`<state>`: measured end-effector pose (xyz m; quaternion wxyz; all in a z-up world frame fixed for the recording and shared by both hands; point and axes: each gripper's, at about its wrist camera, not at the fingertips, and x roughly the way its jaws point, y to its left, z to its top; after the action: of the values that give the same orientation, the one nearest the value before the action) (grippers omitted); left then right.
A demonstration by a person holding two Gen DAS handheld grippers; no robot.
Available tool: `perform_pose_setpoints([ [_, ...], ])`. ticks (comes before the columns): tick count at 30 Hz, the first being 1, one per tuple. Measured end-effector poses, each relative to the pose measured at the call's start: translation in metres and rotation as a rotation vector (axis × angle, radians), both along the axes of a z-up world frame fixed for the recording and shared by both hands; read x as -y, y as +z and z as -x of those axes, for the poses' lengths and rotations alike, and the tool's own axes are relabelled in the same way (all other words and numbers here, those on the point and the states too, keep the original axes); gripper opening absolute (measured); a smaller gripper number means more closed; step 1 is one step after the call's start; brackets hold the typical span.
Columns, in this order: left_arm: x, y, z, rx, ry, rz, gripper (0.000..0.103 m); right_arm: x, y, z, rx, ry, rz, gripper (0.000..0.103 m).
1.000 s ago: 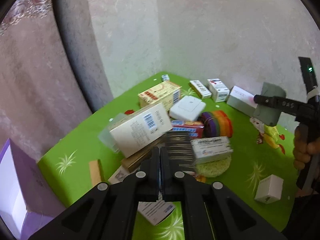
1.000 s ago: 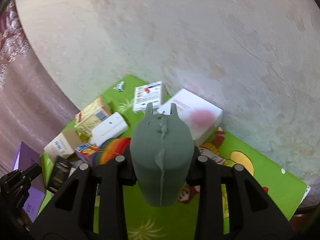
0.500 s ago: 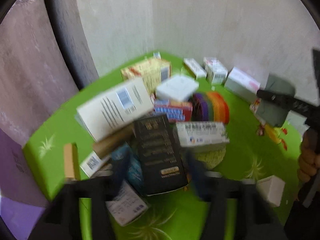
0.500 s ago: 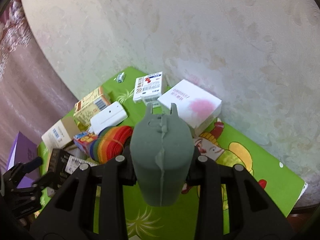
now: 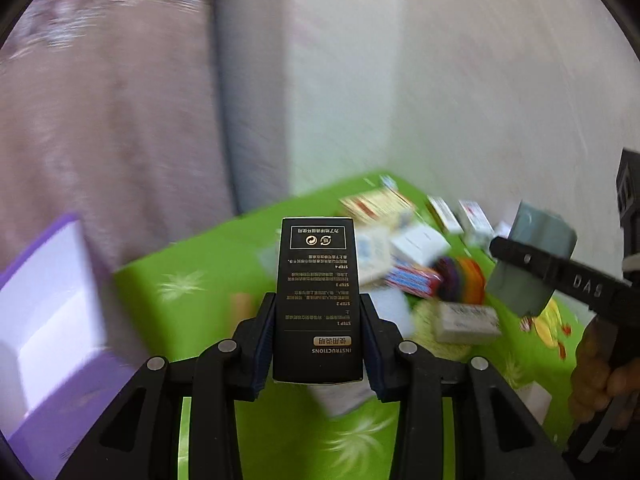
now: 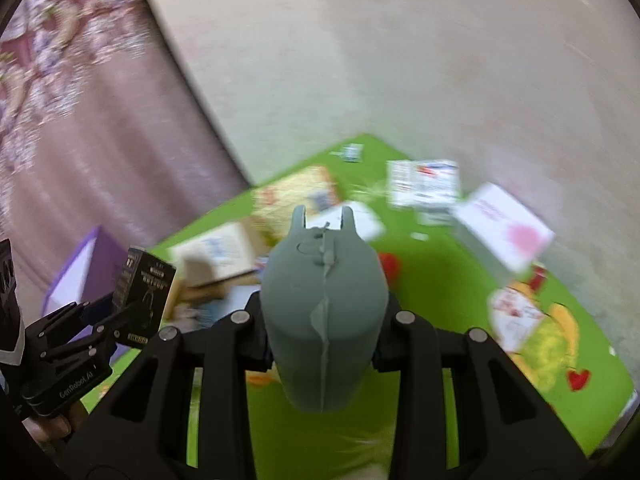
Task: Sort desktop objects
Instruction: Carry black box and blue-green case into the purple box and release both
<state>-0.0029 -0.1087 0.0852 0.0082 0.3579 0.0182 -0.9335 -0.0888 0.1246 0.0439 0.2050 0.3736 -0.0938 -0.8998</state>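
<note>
The left gripper point(image 5: 318, 332) held a tall black cardboard box with gold printed instructions point(image 5: 316, 300) between its fingers point(image 5: 264, 344). The two dark pads pressed on the box's long side faces near its lower half, and the box's upper end stood out well beyond the fingertips. The print read upside down in the left wrist view. From the right wrist view the same black box point(image 6: 144, 292) appeared clear of the table, tilted, clamped in the left gripper point(image 6: 120, 316), above the near left corner of the green patterned tablecloth point(image 6: 440, 292).

The log showed this gripper's jaws opening from fully closed within the last second; in the present frames they were closed on the box.

The right gripper point(image 6: 324, 320) pinched a grey-green soft rounded case with two small ear-like tabs point(image 6: 324, 312). Its fingers point(image 6: 256, 328) gripped the case on both flanks at its widest part, with the tabbed end pointing forward past the tips. In the left wrist view that case point(image 5: 528, 264) hung above the right side of the table, with a hand point(image 5: 600, 380) on the gripper's handle.

Beneath both grippers, on the table point(image 5: 192, 276), lay a blurred heap of small cartons and a rainbow-striped bundle point(image 5: 460, 276). An open purple box with a white inside point(image 5: 44, 320) stood off the table's left edge.
</note>
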Motion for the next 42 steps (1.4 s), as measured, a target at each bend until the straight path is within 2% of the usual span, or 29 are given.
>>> perform_pose_setpoints([
  [8, 0.103, 0.035, -0.055, -0.101, 0.332, 0.015, 0.039, 0.113, 0.048, -0.018, -0.129, 0.259, 0.027, 0.036],
  [15, 0.162, 0.037, -0.082, -0.110, 0.491, 0.009, 0.039, 0.211, 0.059, -0.037, -0.184, 0.463, 0.010, 0.036],
  [23, 0.208, 0.017, -0.091, -0.083, 0.590, -0.016, 0.039, 0.311, 0.036, -0.042, -0.160, 0.657, -0.031, 0.036],
  [29, 0.229, -0.009, -0.077, -0.003, 0.599, -0.026, 0.041, 0.367, -0.001, -0.030, -0.121, 0.770, -0.121, 0.037],
  [31, 0.233, -0.018, -0.076, 0.026, 0.598, -0.028, 0.045, 0.374, -0.011, -0.031, -0.115, 0.801, -0.167, 0.043],
  [32, 0.234, -0.021, -0.076, 0.032, 0.594, -0.028, 0.053, 0.371, -0.011, -0.034, -0.141, 0.816, -0.168, 0.047],
  [33, 0.235, -0.025, -0.077, 0.035, 0.594, -0.025, 0.057, 0.368, -0.009, -0.037, -0.163, 0.820, -0.175, 0.064],
  [35, 0.236, -0.029, -0.079, 0.047, 0.591, -0.026, 0.057, 0.358, -0.001, -0.043, -0.204, 0.817, -0.160, 0.071],
  [36, 0.235, -0.030, -0.079, 0.052, 0.586, -0.029, 0.057, 0.354, 0.003, -0.045, -0.236, 0.781, -0.174, 0.078],
  [37, 0.235, -0.032, -0.078, 0.058, 0.581, -0.030, 0.057, 0.347, 0.007, -0.046, -0.281, 0.727, -0.184, 0.080],
  [39, 0.234, -0.036, -0.077, 0.071, 0.567, -0.024, 0.057, 0.340, 0.010, -0.044, -0.308, 0.675, -0.177, 0.080],
  [42, 0.227, -0.039, -0.077, 0.081, 0.555, -0.025, 0.057, 0.350, -0.005, -0.037, -0.277, 0.610, -0.314, 0.080],
])
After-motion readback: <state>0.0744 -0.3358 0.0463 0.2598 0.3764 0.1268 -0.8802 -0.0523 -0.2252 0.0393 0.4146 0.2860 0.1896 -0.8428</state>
